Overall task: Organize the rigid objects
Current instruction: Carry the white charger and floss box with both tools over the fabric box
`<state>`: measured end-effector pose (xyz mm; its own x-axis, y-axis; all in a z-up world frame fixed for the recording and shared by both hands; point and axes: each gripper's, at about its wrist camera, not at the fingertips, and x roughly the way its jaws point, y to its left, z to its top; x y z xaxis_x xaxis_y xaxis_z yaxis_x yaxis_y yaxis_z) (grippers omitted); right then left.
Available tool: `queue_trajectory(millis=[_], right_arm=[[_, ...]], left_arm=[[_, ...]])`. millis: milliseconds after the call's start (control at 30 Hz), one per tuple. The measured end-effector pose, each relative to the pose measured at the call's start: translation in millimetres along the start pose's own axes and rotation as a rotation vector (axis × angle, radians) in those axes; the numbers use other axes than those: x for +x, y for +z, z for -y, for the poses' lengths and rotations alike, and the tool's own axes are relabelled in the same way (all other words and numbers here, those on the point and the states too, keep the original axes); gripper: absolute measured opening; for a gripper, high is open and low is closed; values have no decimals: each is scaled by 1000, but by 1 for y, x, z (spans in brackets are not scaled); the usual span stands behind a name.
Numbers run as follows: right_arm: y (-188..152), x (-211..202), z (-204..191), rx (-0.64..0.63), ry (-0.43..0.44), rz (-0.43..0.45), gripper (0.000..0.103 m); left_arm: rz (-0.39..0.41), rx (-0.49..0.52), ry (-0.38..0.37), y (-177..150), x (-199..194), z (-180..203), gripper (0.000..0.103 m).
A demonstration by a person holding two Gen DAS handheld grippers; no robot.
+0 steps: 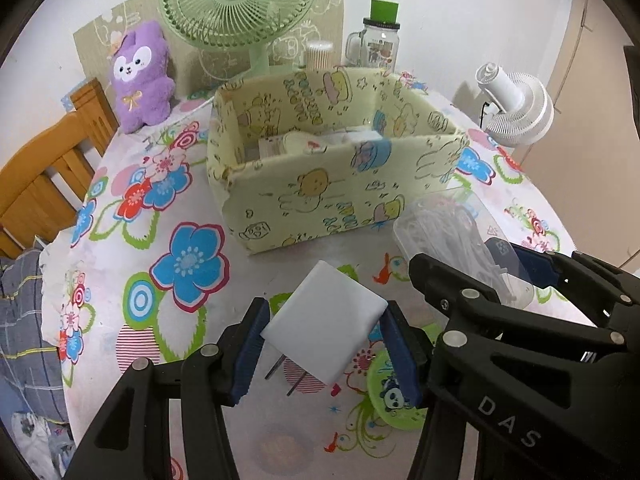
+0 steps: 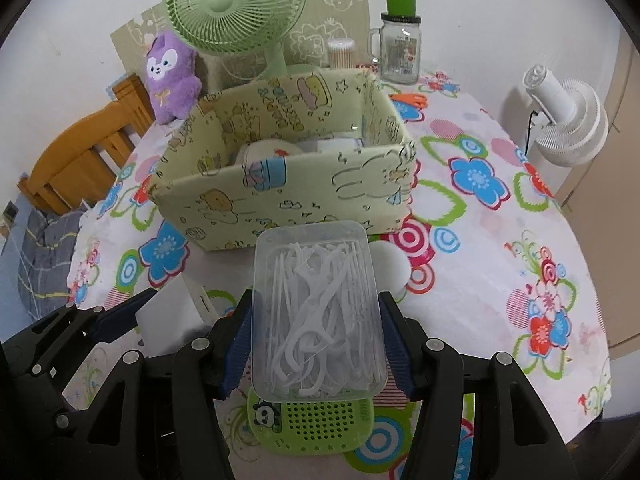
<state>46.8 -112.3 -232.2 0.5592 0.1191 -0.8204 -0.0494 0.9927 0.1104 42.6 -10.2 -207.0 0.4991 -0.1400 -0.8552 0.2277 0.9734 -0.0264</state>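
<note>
Gripping a white charger block [image 1: 325,322], the left gripper [image 1: 322,350] held it above the table [image 1: 280,264], while the right gripper [image 2: 316,344] clamped a clear floss-pick box [image 2: 316,308] near the yellow storage box [image 2: 280,196].

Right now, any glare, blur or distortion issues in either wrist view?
Left wrist: strong fisheye bend, dark corners; the charger in the left gripper is washed out white, its edges soft. Right wrist: same bend; the floss box in the right gripper is sharp, mild sheen on its clear lid; the bin reads clearly.
</note>
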Motion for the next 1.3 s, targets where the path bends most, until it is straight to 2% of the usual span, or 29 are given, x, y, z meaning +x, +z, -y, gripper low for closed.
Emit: queue_trajectory(millis=[633, 1300], right_arm=[[22, -52, 6, -24, 2, 60, 61], [66, -75, 8, -70, 27, 101, 61]], left_arm=[[57, 5, 20, 20, -47, 19, 59], [114, -46, 40, 56, -72, 21, 59]])
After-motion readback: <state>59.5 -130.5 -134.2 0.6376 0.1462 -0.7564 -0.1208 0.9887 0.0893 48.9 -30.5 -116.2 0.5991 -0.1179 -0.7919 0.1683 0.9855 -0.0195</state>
